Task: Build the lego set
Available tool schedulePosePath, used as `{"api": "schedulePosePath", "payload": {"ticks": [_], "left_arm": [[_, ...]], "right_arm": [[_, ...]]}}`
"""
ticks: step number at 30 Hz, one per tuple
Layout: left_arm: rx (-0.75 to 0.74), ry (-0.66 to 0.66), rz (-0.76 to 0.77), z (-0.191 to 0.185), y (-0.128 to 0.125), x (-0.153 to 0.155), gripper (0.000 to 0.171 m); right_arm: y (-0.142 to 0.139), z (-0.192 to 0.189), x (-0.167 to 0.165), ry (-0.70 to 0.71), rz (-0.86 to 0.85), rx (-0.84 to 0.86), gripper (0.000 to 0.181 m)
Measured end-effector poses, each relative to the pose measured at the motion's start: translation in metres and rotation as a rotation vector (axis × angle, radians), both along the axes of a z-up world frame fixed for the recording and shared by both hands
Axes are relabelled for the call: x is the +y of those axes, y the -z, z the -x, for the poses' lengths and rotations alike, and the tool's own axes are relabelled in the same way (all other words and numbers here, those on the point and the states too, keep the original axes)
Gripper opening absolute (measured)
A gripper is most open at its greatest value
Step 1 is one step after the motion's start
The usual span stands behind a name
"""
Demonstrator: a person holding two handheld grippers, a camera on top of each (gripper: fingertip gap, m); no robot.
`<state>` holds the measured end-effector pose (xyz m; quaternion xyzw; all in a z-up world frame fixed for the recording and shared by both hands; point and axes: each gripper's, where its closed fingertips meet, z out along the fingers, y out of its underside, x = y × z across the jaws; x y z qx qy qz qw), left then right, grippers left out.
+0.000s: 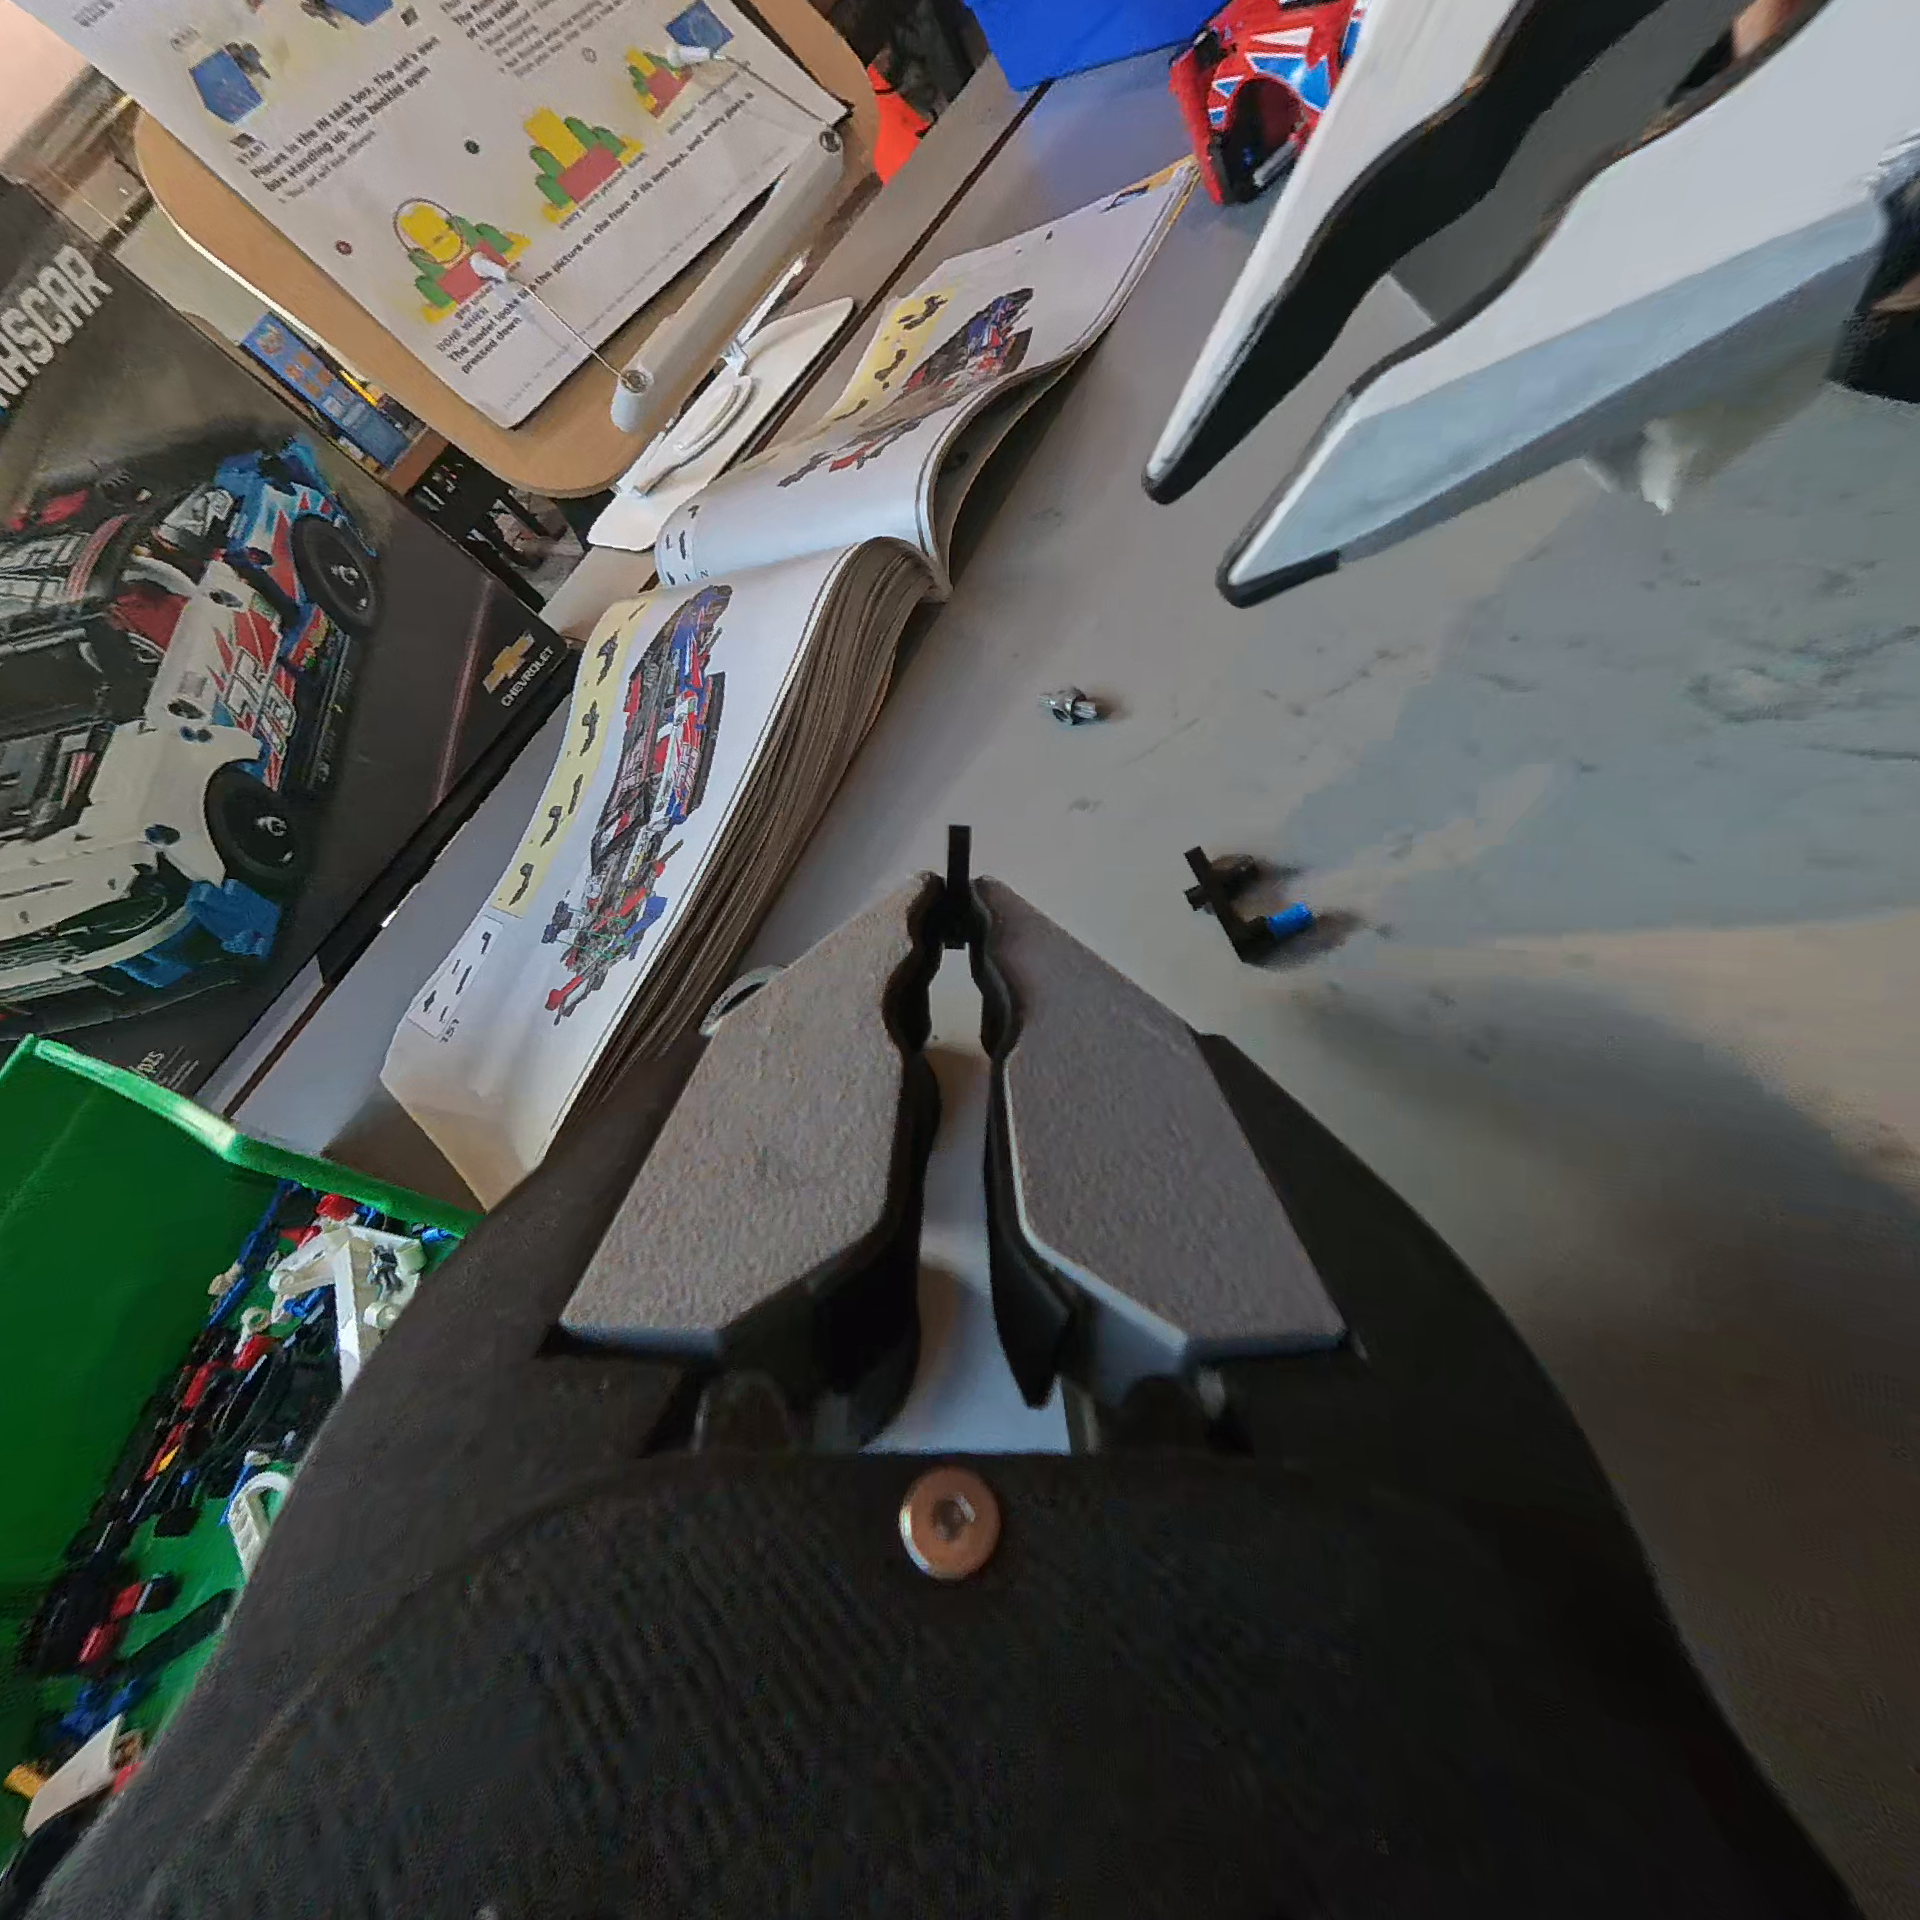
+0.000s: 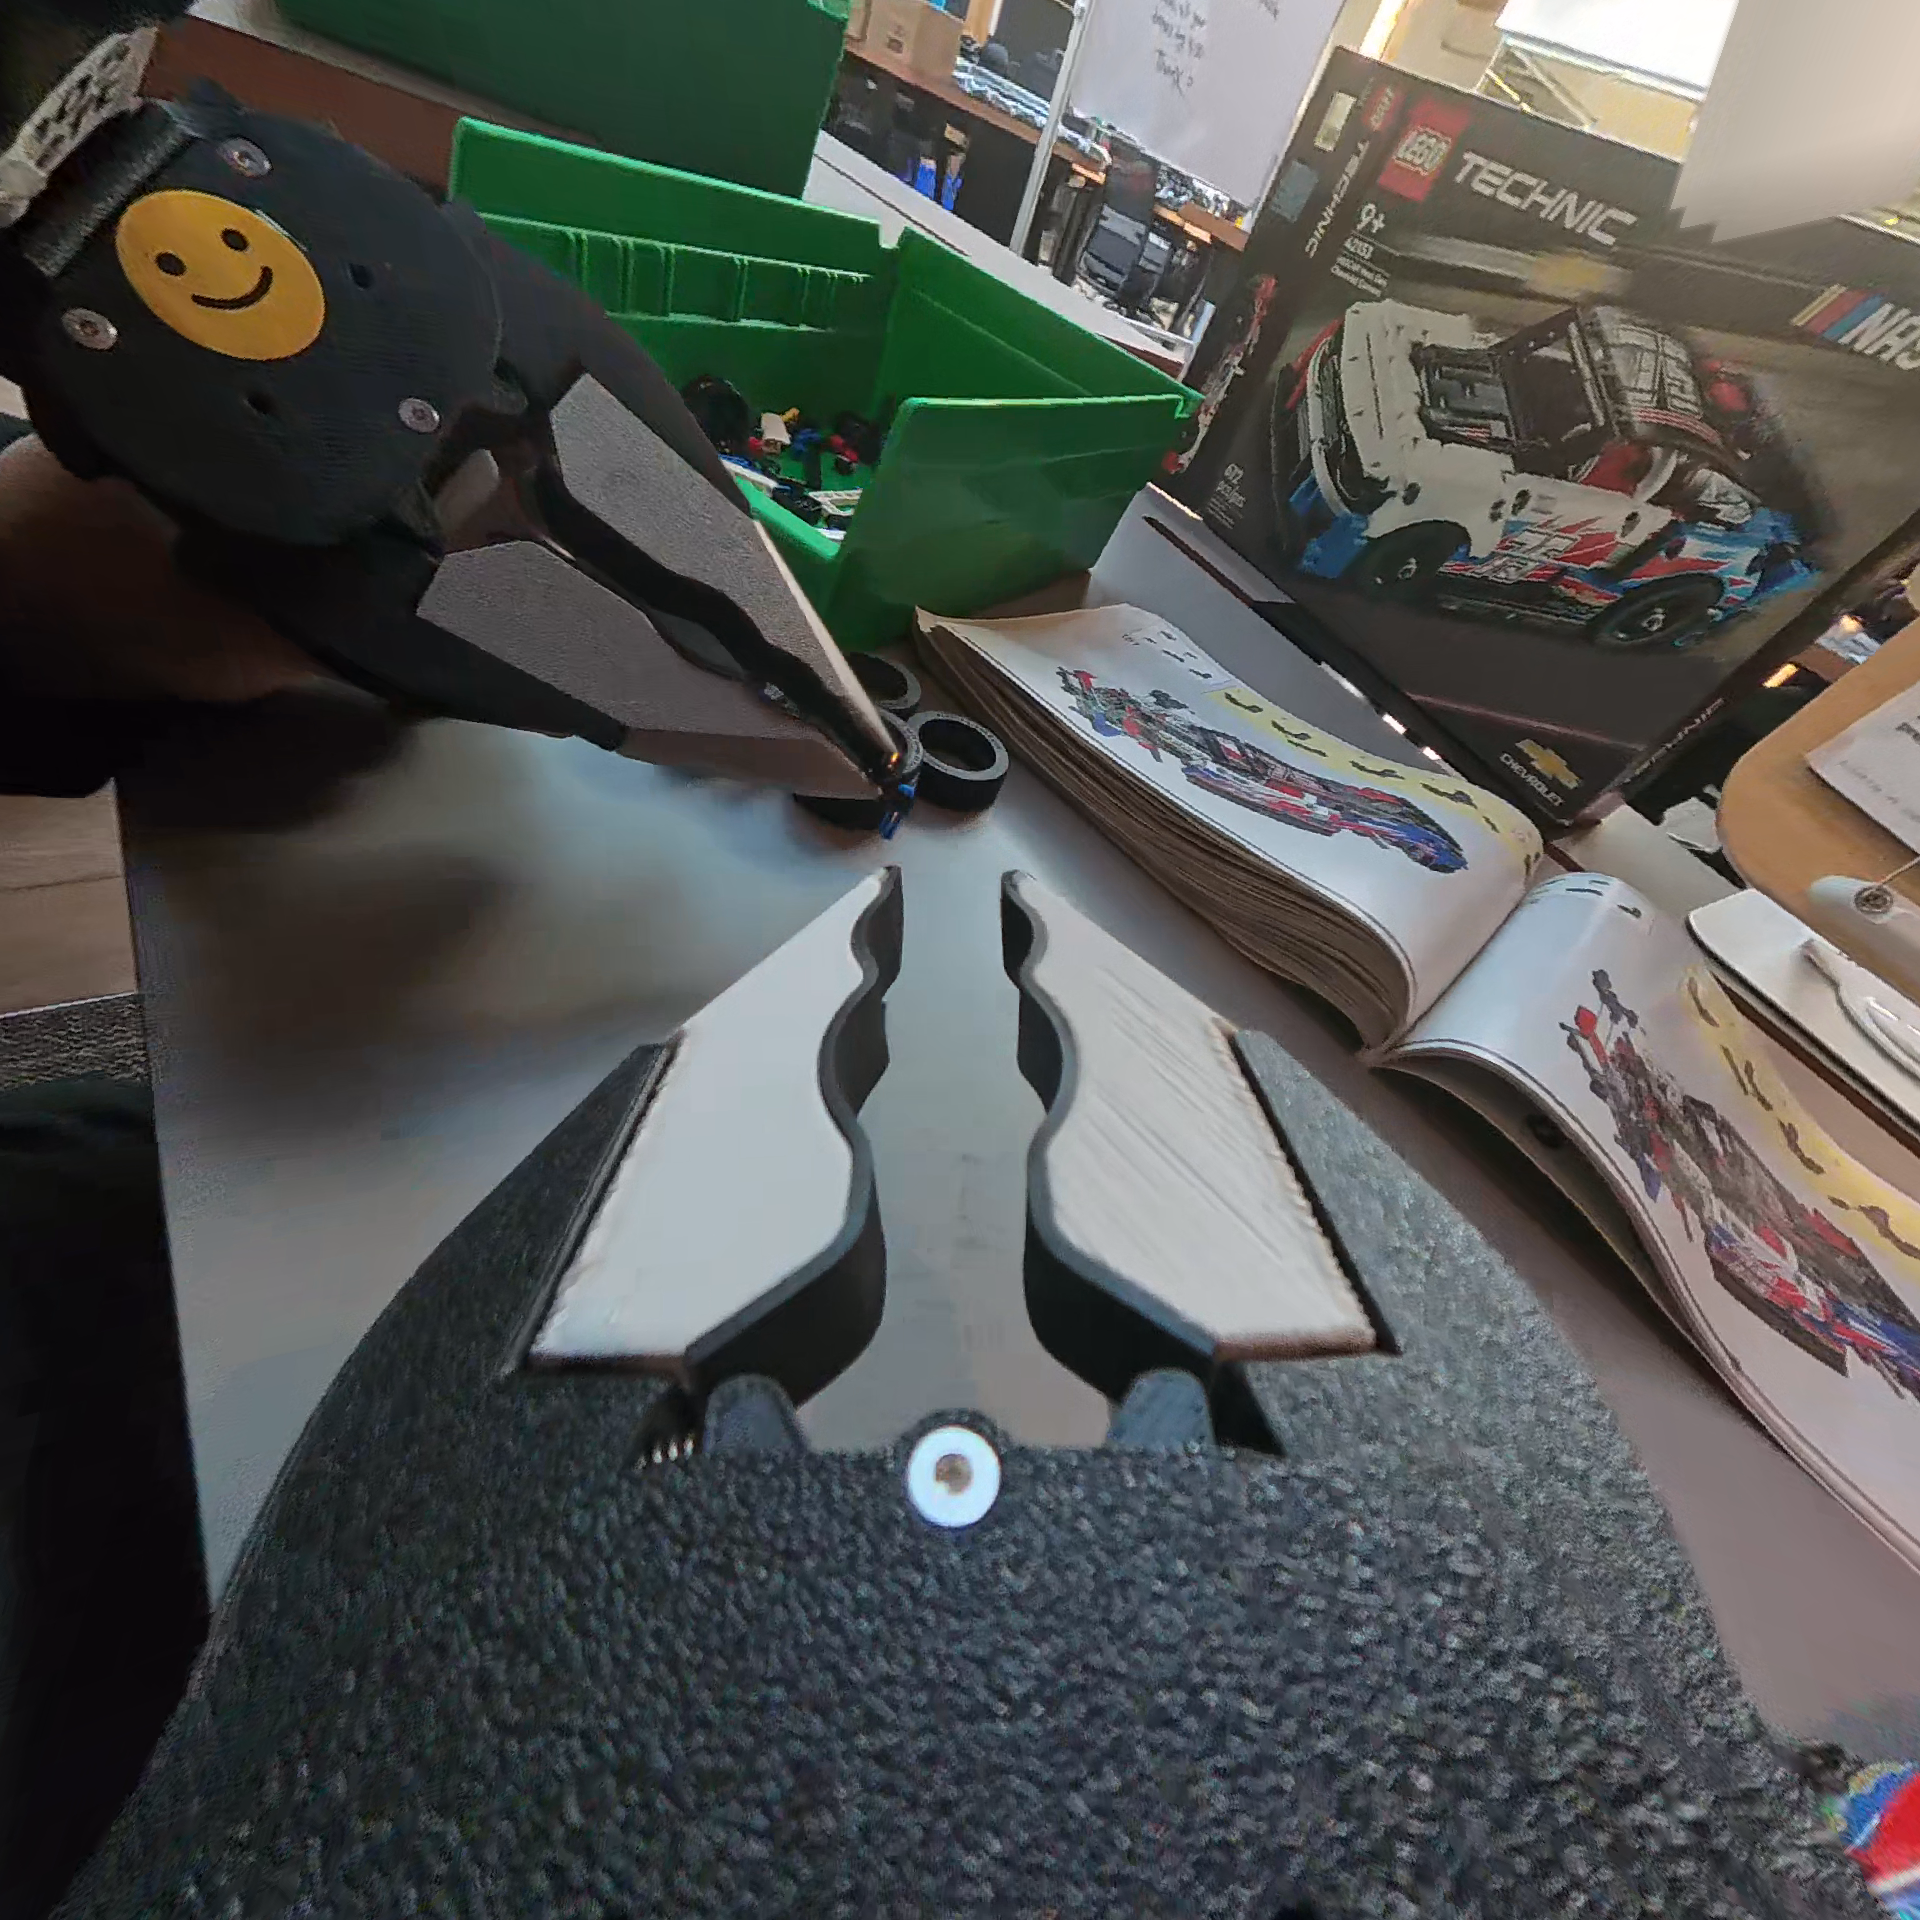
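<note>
My left gripper (image 1: 956, 906) is shut on a thin black Lego pin (image 1: 957, 857) that sticks out past its tips, just above the grey table (image 1: 1558, 1039). A black connector with a blue pin (image 1: 1252, 912) lies on the table just right of it. A small grey piece (image 1: 1070, 709) lies farther off. My right gripper (image 2: 951, 883) is open and empty, low over the table, pointing at the left gripper (image 2: 883, 764). The right gripper also shows in the left wrist view (image 1: 1195, 540). The black and blue connector (image 2: 894, 810) sits by the left tip.
An open instruction book (image 2: 1247, 790) lies at the table's far side, with the set's box (image 2: 1558, 416) behind it. A green bin (image 2: 987, 468) holds several loose pieces. Black tyres (image 2: 966, 758) lie behind the left gripper. The red car model (image 1: 1257, 94) stands at the far end. Some 7 cm of space lies between my two pairs of fingers.
</note>
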<state>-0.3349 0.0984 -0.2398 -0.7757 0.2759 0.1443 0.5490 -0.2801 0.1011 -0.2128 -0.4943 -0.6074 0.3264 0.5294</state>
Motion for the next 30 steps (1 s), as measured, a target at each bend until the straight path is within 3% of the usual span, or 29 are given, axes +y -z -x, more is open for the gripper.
{"api": "schedulePosePath", "payload": {"ticks": [3, 8, 12, 16, 24, 30], "left_arm": [[-0.031, -0.001, 0.004, 0.002, -0.001, 0.001, 0.001], [-0.033, -0.005, -0.005, 0.003, -0.003, 0.0, 0.002], [0.019, 0.026, 0.024, -0.002, 0.004, -0.001, 0.001], [0.129, 0.092, 0.032, -0.008, 0.013, -0.005, 0.001], [0.417, 0.202, -0.07, -0.017, 0.006, -0.007, 0.001], [0.398, 0.172, -0.089, -0.013, 0.007, -0.004, 0.001]], "right_arm": [[0.0, -0.003, 0.013, 0.064, 0.026, -0.002, 0.014], [0.014, -0.007, 0.011, 0.042, 0.147, -0.099, 0.017], [0.042, -0.008, -0.006, -0.04, 0.253, -0.293, 0.024], [0.053, -0.006, -0.009, -0.05, 0.284, -0.368, 0.031], [0.029, 0.003, -0.009, -0.119, 0.267, -0.22, 0.028], [0.028, 0.005, -0.005, -0.108, 0.258, -0.204, 0.032]]}}
